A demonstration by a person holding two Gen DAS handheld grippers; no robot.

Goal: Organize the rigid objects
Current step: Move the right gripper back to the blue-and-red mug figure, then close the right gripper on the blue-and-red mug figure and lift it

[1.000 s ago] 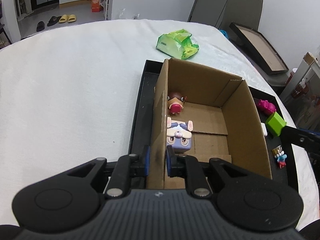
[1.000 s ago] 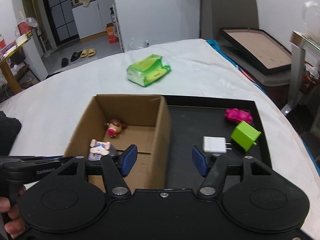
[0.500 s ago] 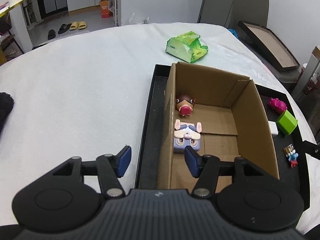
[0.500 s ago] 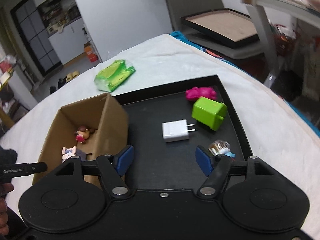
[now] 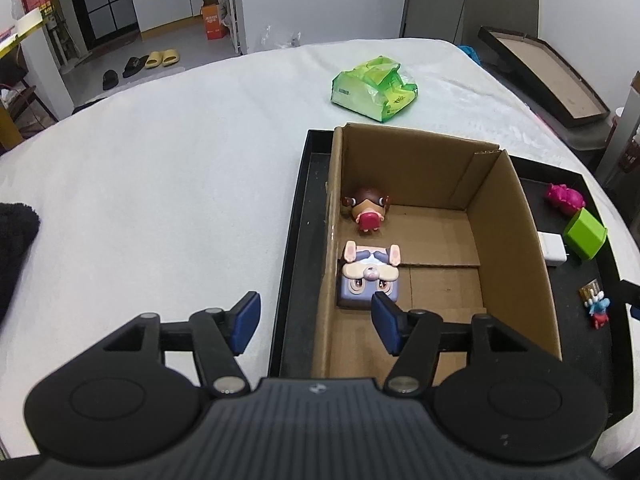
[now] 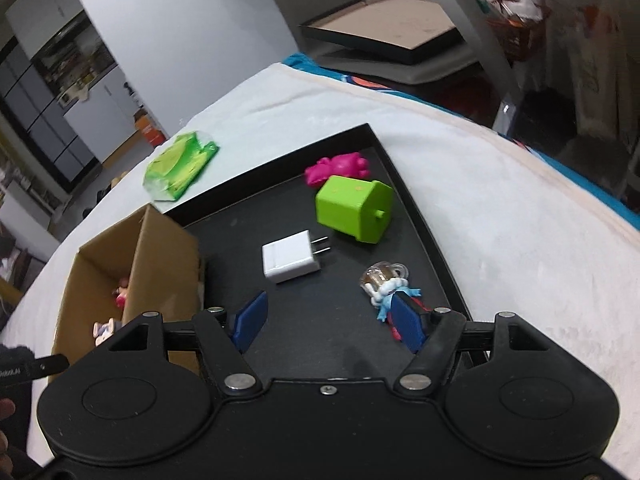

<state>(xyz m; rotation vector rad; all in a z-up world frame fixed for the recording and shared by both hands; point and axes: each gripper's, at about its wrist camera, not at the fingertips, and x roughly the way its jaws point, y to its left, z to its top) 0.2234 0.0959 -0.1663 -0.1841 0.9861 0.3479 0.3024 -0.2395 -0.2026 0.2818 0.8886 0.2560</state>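
A cardboard box [image 5: 508,216] stands on a black tray [image 6: 248,220] and holds a bunny block toy [image 5: 369,276] and a brown-headed figure [image 5: 367,209]. On the tray beside the box lie a white charger [image 6: 291,257], a green cube [image 6: 354,208], a pink toy [image 6: 338,166] and a small blue-and-red figure [image 6: 386,284]. My left gripper [image 5: 316,322] is open and empty, straddling the box's left wall. My right gripper [image 6: 328,322] is open and empty over the tray, its right finger next to the small figure.
A green plastic packet [image 5: 374,88] lies on the white cloth beyond the tray. A black fabric item [image 5: 14,248] sits at the left edge. A framed board [image 6: 384,28] leans off the bed's right side.
My left gripper let go of the box wall, opened and drew back. My right gripper swung right from the box over the tray, toward the small figure.
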